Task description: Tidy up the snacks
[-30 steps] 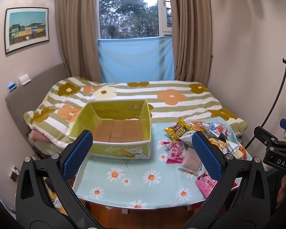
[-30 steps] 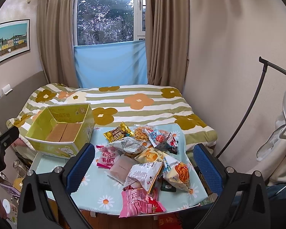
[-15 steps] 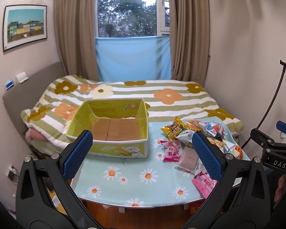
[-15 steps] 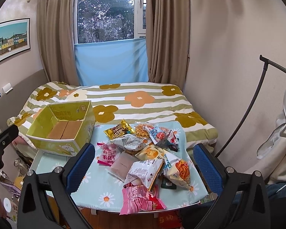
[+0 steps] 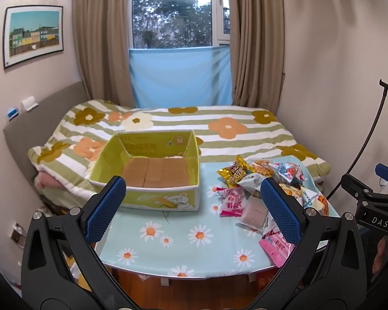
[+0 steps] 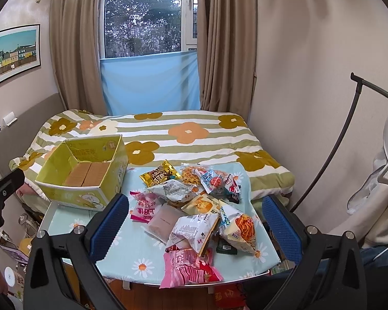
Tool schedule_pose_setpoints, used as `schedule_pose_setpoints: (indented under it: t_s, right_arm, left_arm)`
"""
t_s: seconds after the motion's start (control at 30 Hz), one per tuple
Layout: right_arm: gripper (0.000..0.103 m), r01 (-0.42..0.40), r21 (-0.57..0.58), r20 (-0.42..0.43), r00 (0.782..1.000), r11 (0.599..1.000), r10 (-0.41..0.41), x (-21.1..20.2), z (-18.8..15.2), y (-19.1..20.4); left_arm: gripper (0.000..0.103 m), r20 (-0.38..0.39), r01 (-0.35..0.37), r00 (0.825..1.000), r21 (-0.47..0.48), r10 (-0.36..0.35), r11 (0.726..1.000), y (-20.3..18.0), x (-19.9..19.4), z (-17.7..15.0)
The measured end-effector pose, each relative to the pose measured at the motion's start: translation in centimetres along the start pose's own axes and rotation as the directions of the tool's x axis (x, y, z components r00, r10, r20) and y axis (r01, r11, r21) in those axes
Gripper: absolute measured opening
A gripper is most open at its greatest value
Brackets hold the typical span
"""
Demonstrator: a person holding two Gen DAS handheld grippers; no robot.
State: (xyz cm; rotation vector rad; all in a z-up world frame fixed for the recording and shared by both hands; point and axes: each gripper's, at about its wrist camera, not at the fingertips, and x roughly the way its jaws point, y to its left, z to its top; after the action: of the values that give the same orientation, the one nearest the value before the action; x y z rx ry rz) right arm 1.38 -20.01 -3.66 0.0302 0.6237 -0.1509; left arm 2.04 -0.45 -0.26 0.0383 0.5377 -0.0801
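Hovering above the near edge of the tabletop (image 6: 132,245), both grippers were spread wide and held nothing. In the right wrist view the snacks (image 6: 194,206) formed a loose pile at the centre of the frame, directly ahead of the right gripper (image 6: 194,227) and framed between its two blue pads (image 6: 108,222). The nearest packet, a pink bag (image 6: 187,266), lay at lower centre by the tabletop's front edge, its long axis running roughly left to right across the frame. Behind it sat white packets, a mauve pouch (image 6: 163,222) and a gold packet (image 6: 159,175) at the far side of the pile.

In the left wrist view the same pile sat at right of centre, partly hidden behind the right-hand pad of the left gripper (image 5: 194,211). A yellow box (image 5: 147,199) stood at centre left, just ahead of this gripper, open at the top. Its brown cardboard floor was nearly bare; something pale showed against the far wall, too small to identify.

Judging by the layout, the right gripper was nearer the snacks and the left nearer the box. No packet yet appeared to be inside.
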Motion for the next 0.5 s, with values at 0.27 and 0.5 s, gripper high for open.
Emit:
schedule_pose_setpoints:
  t_s: [0.27, 0.5]
  right_arm:
    - [0.103, -0.026, 0.014, -0.087, 0.996, 1.000, 0.027, 2.0, -1.2, -2.0]
    - [0.103, -0.080, 0.047, -0.184, 0.979, 0.996, 0.088, 5.5, -3.1, -3.3]
  left_arm:
    - [0.103, -0.091, 0.019, 0.996, -0.013, -0.020, 1.000, -0.9, 2.5, -0.6]
    - [0.103, -0.205, 0.036, 0.978, -0.023, -0.040, 0.999, -2.2, 6.0, -3.2]
